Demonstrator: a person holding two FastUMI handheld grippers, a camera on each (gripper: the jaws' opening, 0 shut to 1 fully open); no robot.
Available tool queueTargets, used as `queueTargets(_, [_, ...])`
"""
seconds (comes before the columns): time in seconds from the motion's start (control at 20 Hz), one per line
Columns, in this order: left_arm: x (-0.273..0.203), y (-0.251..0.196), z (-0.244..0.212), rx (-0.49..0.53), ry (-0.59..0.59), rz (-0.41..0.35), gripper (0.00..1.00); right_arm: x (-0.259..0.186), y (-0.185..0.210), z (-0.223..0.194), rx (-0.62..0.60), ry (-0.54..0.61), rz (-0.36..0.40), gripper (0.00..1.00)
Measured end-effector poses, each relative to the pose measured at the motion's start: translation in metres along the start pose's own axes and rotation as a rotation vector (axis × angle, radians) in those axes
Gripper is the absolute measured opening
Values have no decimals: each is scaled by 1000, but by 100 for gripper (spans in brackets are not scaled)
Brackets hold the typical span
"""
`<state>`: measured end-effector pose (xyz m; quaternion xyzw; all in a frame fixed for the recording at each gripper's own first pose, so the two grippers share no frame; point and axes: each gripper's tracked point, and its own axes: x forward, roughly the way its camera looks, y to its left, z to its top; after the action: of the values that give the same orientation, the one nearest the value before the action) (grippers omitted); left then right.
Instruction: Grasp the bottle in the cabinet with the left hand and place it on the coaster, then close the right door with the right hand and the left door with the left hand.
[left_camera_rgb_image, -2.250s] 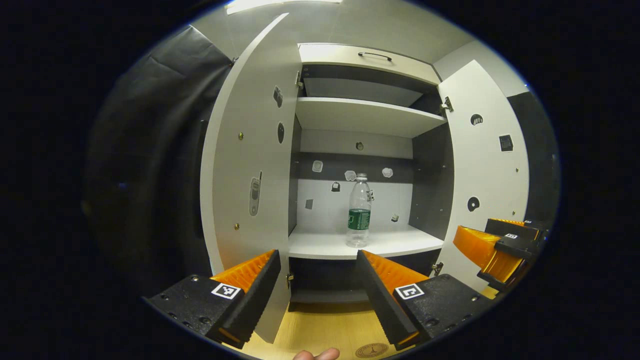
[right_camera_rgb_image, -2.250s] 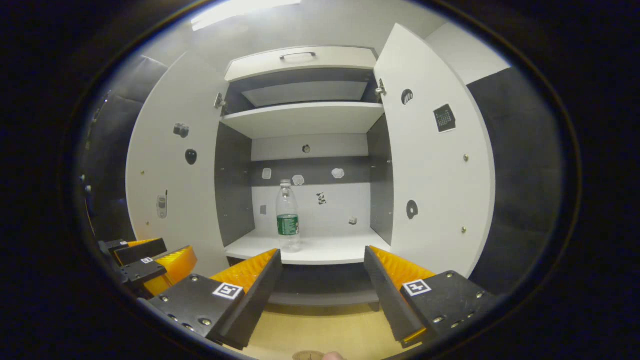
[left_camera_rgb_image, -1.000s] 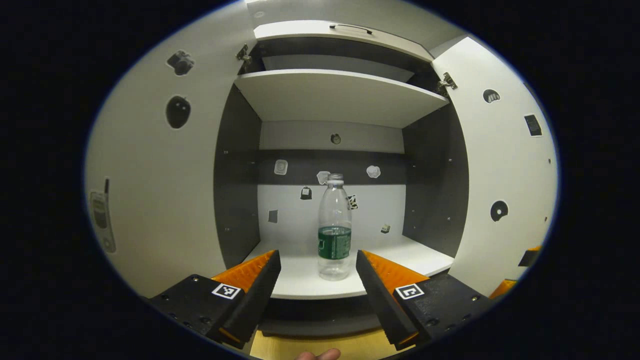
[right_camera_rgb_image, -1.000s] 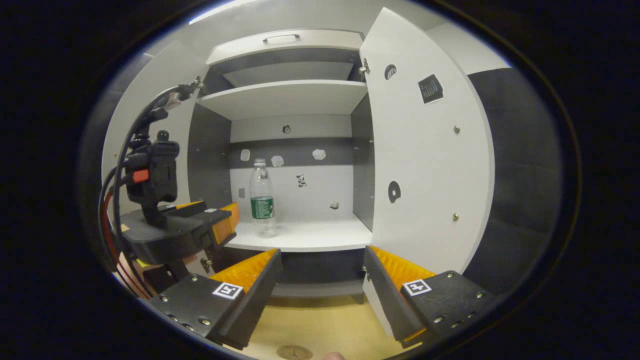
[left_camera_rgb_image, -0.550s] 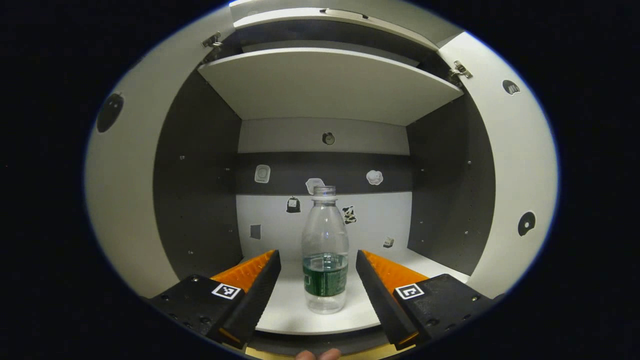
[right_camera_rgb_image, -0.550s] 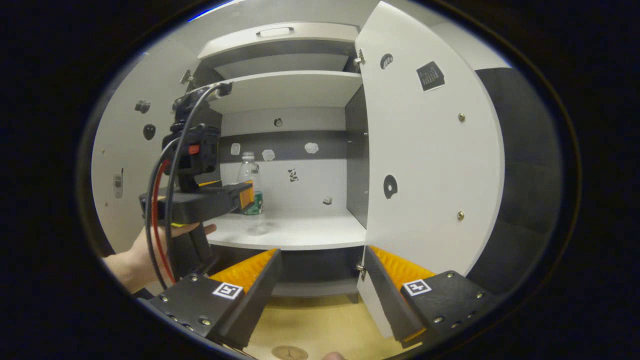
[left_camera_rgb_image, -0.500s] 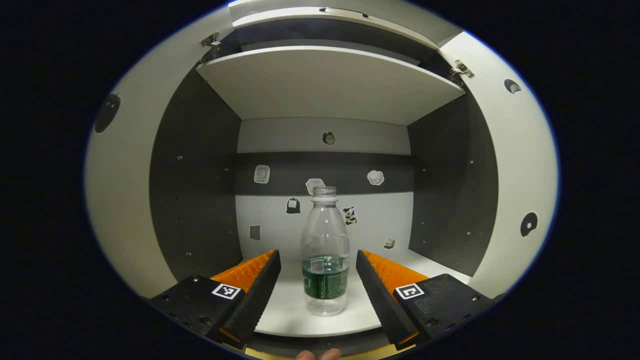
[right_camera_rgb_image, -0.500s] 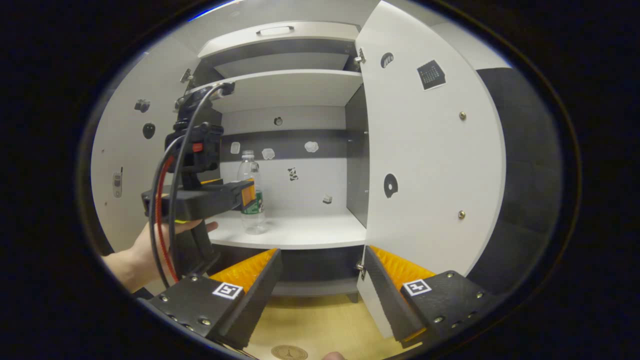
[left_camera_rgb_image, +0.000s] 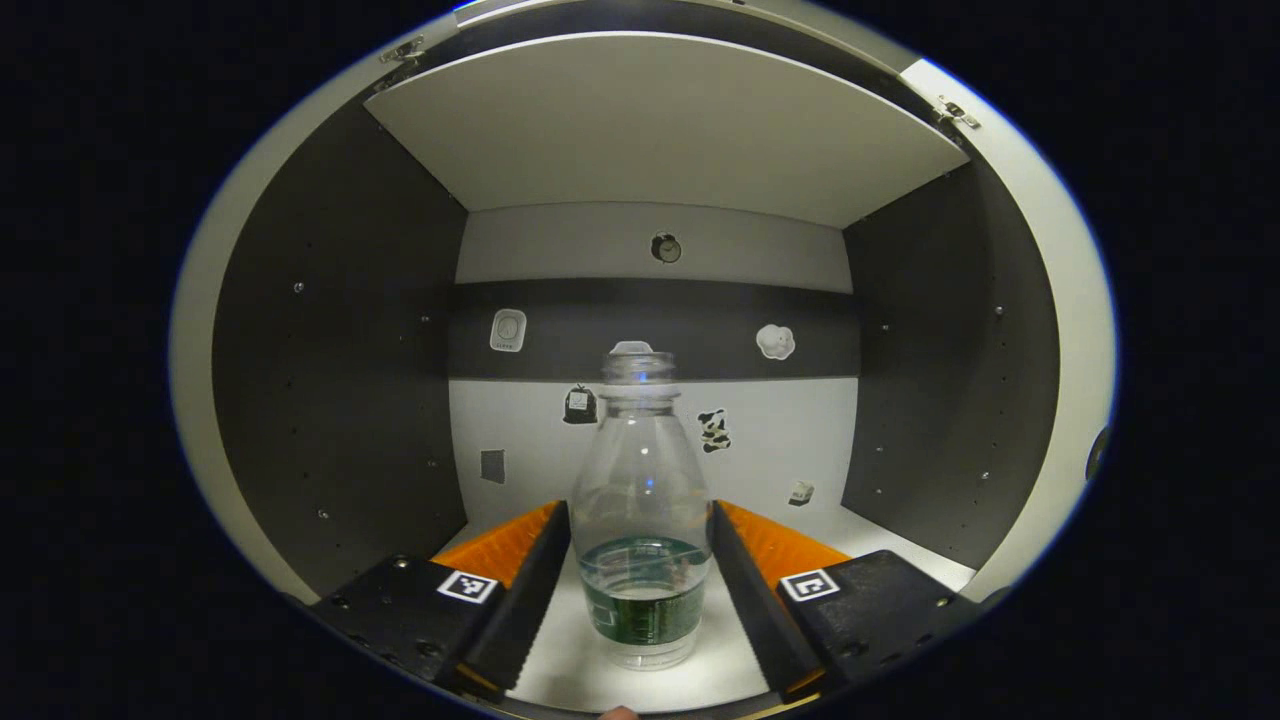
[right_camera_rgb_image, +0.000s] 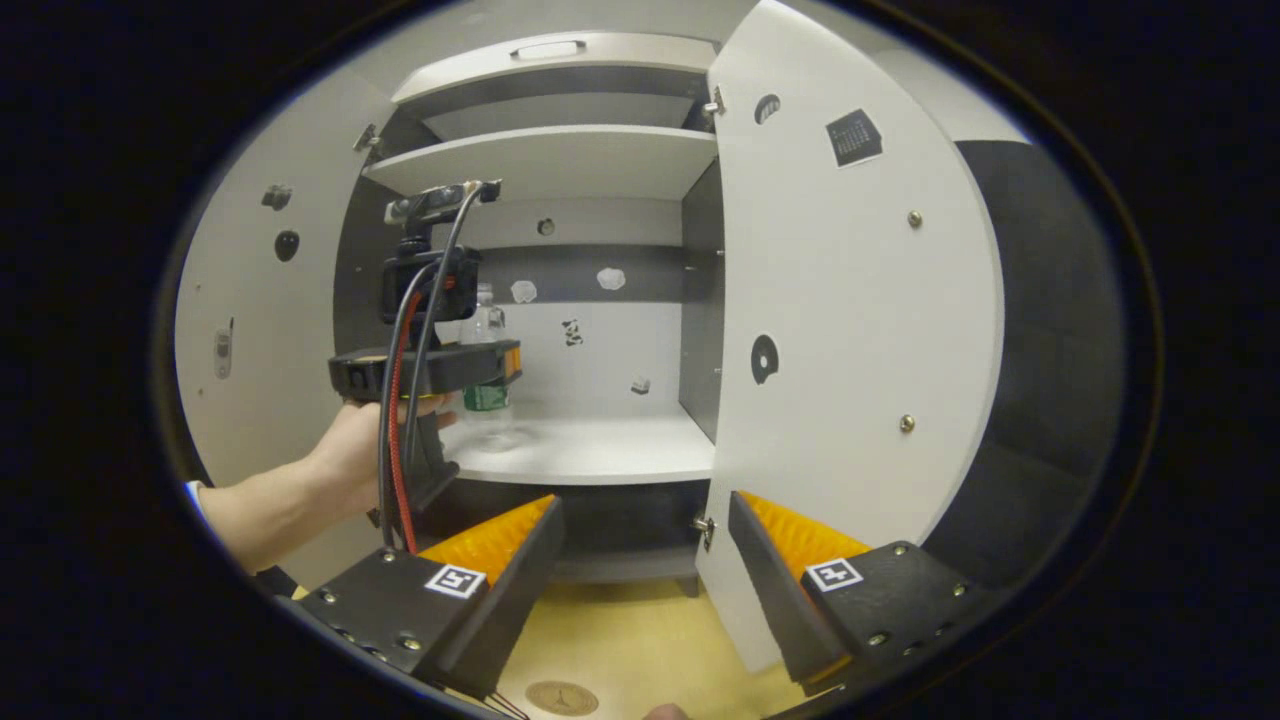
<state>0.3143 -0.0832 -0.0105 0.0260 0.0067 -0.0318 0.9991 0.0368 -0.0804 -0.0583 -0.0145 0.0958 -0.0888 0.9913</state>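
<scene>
On lower cabinet shelf (left_camera_rgb_image: 880, 535): clear plastic bottle with green label (left_camera_rgb_image: 645, 540) upright between my left gripper (left_camera_rgb_image: 640, 560) fingers, spread, not yet pressing. Right gripper (right_camera_rgb_image: 645, 560) spread, empty, near open right door (right_camera_rgb_image: 850, 330). Risk: empty bottle light, uneven closing could tip it.

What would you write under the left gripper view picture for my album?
Left hand-held gripper reaches into the cabinet, its open fingers on either side of the upright bottle on the white shelf.
</scene>
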Motion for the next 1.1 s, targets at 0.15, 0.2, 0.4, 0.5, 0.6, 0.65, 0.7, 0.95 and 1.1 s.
queueTargets(0.15, [-7,-4,5,-15,-2,-20,81,-1,-1,-3,4,10,0,100])
queueTargets(0.2, [-12,-5,8,-25,-13,-28,81,-1,-1,-4,5,10,2,100])
queueTargets(0.4, [-48,-11,19,-26,-35,-60,81,-5,4,-8,2,11,23,100])
queueTargets(0.5, [-73,-15,18,-27,-38,-76,81,-8,5,-11,5,13,32,100])
queueTargets(0.6, [-98,-22,15,-23,-45,-95,81,-11,4,-15,14,22,39,100])
queueTargets(0.65, [-112,-27,11,-18,-39,-108,81,-14,3,-16,17,25,40,100])
queueTargets(0.7, [-125,-31,7,-11,-40,-120,81,-17,1,-17,20,25,39,100])
queueTargets(0.95, [-181,-46,-36,22,6,-139,81,-32,-11,-29,23,46,33,100])
queueTargets(1.1, [-214,-63,-79,36,63,-178,81,-43,-19,-42,28,73,27,100])
